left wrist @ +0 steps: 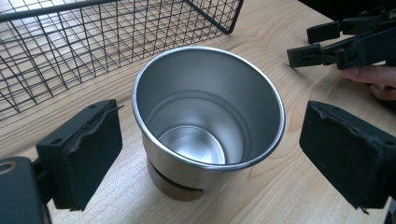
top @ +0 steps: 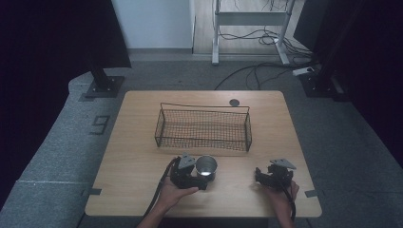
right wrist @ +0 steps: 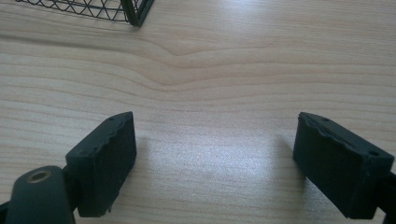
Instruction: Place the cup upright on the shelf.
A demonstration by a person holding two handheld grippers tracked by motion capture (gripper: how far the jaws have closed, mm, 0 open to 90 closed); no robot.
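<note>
- Nearest the camera, our two hands came in from the bottom of the high view, each holding a tool low over the wooden worktop.
- We saw the left tool with its jaws spread wide on either side of a shiny metal cup; in the left gripper view the pads stood clear of the cup on both sides, touching nothing.
- We found the cup standing upright and empty on the worktop, just in front of the black wire basket, apart from it.
- We noted the basket sitting at the worktop's middle, with a small dark round disc behind it.
- We saw the right tool, well apart from the cup, with its jaws wide and nothing between them but bare wood.
</note>
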